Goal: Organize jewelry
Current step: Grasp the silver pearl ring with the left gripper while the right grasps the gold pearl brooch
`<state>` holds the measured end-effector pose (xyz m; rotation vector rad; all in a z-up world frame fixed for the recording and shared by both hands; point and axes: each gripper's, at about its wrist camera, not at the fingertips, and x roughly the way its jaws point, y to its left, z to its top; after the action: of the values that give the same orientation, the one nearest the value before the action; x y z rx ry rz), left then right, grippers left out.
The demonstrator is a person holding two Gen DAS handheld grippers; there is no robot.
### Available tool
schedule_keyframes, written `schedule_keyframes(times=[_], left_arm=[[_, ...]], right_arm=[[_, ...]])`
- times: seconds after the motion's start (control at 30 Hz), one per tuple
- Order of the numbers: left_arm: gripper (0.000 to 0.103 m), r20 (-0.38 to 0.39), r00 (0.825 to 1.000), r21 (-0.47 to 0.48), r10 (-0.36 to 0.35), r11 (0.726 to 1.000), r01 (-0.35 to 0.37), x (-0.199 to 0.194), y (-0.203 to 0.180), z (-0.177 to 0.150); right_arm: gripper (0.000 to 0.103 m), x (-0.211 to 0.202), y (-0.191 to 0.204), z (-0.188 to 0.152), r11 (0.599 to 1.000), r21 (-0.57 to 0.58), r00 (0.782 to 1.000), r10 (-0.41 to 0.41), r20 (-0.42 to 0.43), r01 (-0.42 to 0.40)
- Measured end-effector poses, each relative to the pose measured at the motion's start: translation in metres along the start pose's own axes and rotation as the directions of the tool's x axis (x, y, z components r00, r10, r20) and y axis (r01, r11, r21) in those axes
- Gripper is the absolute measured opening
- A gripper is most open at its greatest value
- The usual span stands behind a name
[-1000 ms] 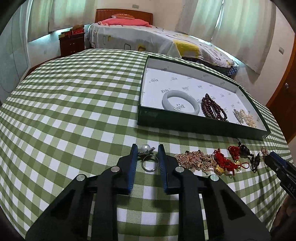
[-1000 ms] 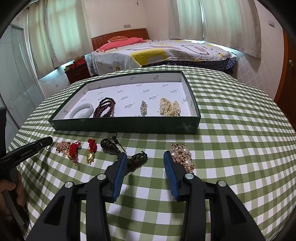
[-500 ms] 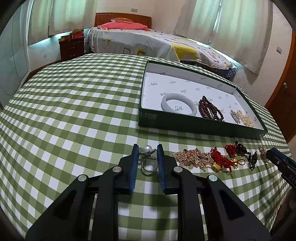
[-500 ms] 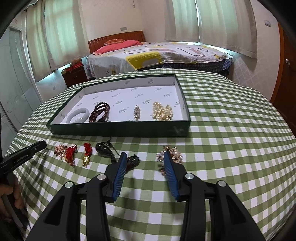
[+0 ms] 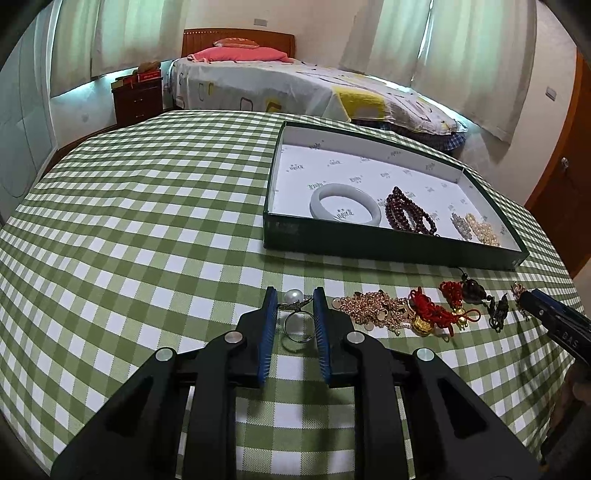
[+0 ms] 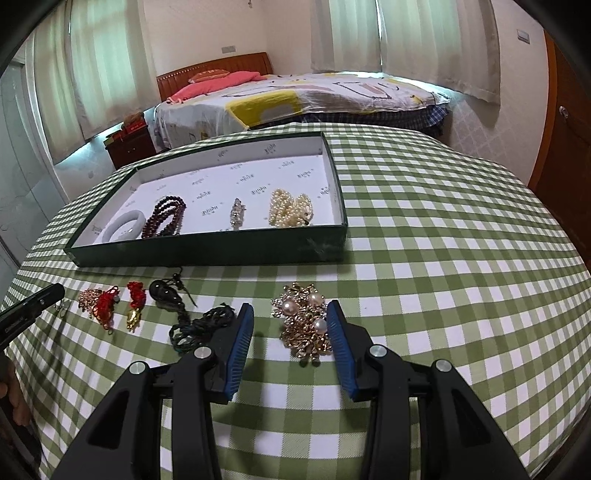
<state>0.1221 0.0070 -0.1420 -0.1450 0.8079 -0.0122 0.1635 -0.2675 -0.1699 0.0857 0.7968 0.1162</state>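
home bedroom: bed (image 5: 295, 85), nightstand (image 5: 138, 98), curtains (image 6: 406, 33).

Left gripper (image 5: 294, 300) jaws apart, straddling pearl ring (image 5: 295, 314) on checked tablecloth (image 5: 147, 229).

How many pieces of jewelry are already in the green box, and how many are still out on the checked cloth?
In the green box: 4 (white bangle, dark red bead bracelet, small silver piece, pearl strand)
On the cloth: 6 (pearl ring, gold chain with red knot, red tassel charm, black pendant, dark cord, gold pearl cluster)
Total: 10
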Motion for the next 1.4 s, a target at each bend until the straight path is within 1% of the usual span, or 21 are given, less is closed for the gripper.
schedule_keyframes(times=[0.27, 0.3, 0.33, 0.4, 0.67, 0.77, 1.07, 1.4], left_arm=[[0.020, -0.008, 1.000, 0.002, -0.001, 1.000, 0.001, 0.003, -0.001, -0.003], [0.020, -0.008, 1.000, 0.003, -0.001, 1.000, 0.001, 0.003, -0.002, -0.003], [0.020, -0.008, 1.000, 0.003, -0.001, 1.000, 0.001, 0.003, -0.002, -0.003], [0.020, -0.008, 1.000, 0.003, -0.001, 1.000, 0.001, 0.003, -0.002, -0.003], [0.020, -0.003, 1.000, 0.004, -0.002, 1.000, 0.002, 0.002, -0.002, -0.003], [0.020, 0.002, 1.000, 0.007, -0.003, 1.000, 0.003, 0.002, -0.003, -0.002], [0.020, 0.014, 1.000, 0.014, -0.007, 1.000, 0.007, -0.004, -0.005, 0.000], [0.020, 0.053, 0.998, 0.020, -0.029, 0.999, 0.028, -0.018, -0.010, 0.013]], right_arm=[[0.041, 0.009, -0.002, 0.000, 1.000, -0.019, 1.000, -0.017, -0.020, 0.016], [0.040, 0.009, -0.001, 0.000, 1.000, -0.022, 1.000, -0.019, -0.020, 0.019], [0.034, 0.009, -0.001, 0.000, 0.999, -0.026, 0.999, -0.025, -0.019, 0.025], [0.026, 0.008, -0.003, 0.000, 0.999, -0.024, 1.000, -0.024, -0.017, 0.024], [0.025, 0.006, -0.004, -0.001, 1.000, -0.012, 1.000, -0.005, -0.013, 0.004], [0.023, 0.003, -0.001, -0.001, 1.000, -0.020, 1.000, 0.002, -0.005, -0.002], [0.023, -0.003, 0.005, 0.000, 0.999, -0.030, 1.000, 0.016, 0.009, -0.016], [0.023, -0.027, 0.014, 0.014, 0.999, -0.041, 0.997, 0.036, 0.072, -0.033]])
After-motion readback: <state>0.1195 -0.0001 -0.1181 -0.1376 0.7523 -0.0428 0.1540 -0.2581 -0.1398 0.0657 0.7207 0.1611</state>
